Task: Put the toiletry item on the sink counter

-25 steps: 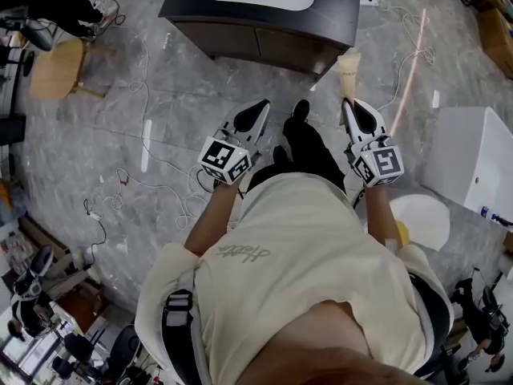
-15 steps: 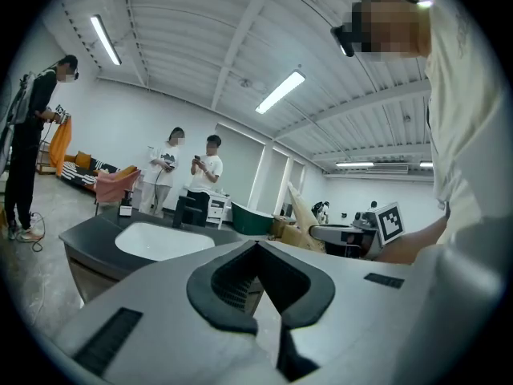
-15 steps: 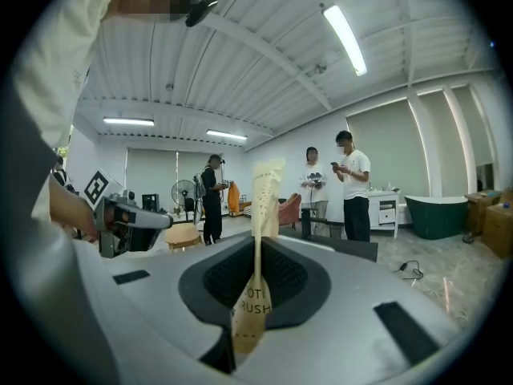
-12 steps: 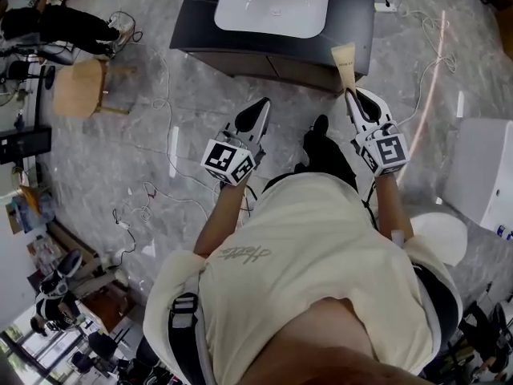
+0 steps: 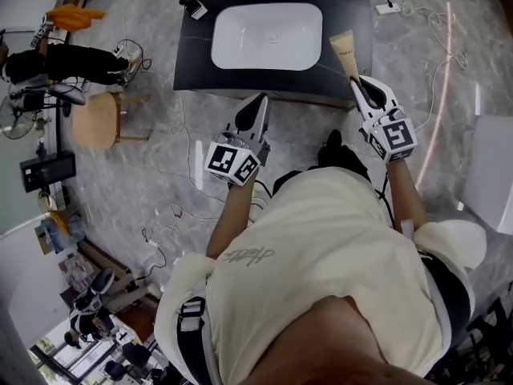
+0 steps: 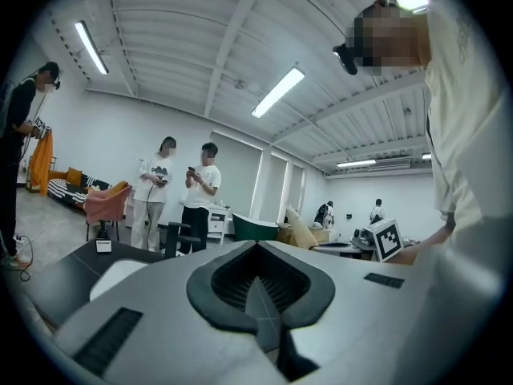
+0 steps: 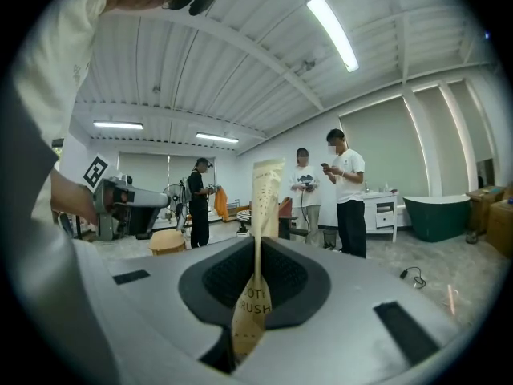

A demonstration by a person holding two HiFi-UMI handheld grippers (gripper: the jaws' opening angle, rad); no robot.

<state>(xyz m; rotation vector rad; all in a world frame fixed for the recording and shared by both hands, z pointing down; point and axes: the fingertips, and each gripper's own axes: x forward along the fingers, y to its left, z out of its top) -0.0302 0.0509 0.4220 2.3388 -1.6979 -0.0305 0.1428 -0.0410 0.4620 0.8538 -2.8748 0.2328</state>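
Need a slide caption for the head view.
Right gripper holds a beige tube at the dark sink counter; left gripper shut, empty.

Right gripper (image 5: 357,82) has a beige tube (image 5: 344,50) pinched in its tips. The tube pokes out over the dark sink counter (image 5: 195,54), just right of the white basin (image 5: 266,36). Left gripper (image 5: 257,105) sits at the counter's front edge, and a wooden stool (image 5: 100,121) is off to the left.

We see a cream-beige toiletry tube (image 5: 345,53), pinched near its lower end in the right gripper (image 5: 360,85), its flat crimped end pointing to 12 o'clock. It overlaps the dark sink counter (image 5: 196,42) at 3 o'clock of the white basin (image 5: 267,36).
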